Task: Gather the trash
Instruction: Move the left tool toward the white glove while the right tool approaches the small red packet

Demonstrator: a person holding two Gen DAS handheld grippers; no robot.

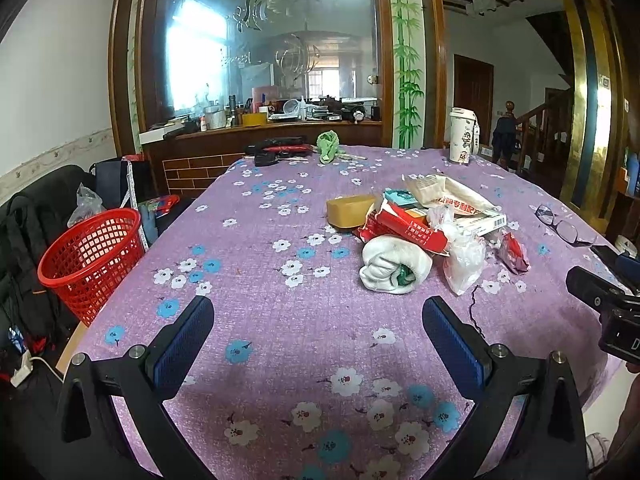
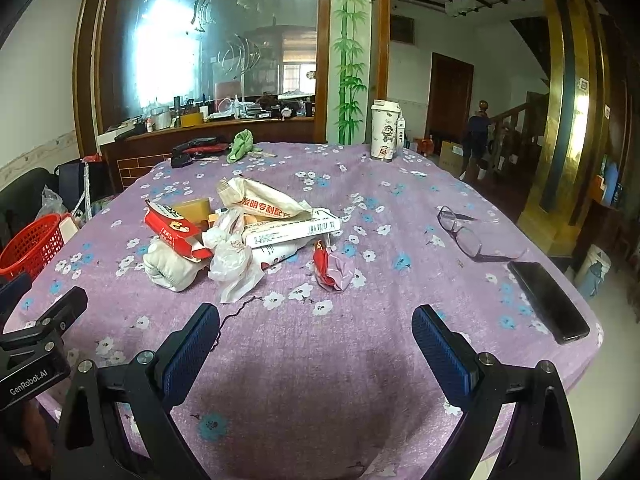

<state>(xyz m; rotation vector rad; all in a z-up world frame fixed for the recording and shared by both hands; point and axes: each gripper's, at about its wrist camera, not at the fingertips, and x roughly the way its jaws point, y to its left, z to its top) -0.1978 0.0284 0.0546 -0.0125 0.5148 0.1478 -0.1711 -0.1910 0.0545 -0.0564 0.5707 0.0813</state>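
My left tongs (image 1: 318,330) spread wide and empty over the purple floral table (image 1: 256,264), my right tongs (image 2: 316,338) equally wide, "GenRobot.AI" legible on the left rig, trash pile (image 2: 240,232) mid-table, barcoded white box (image 2: 292,230) lying crosswise, red basket (image 1: 90,258) beside table's left edge.

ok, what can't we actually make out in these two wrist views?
- Red basket interior: left wrist view, its own wall hides the bottom; right wrist view, cut by the edge.
- Bottom of the trash pile: both views, top wrappers cover it.
- Print on the white box: too small.
- Counter clutter: blurred behind glass.
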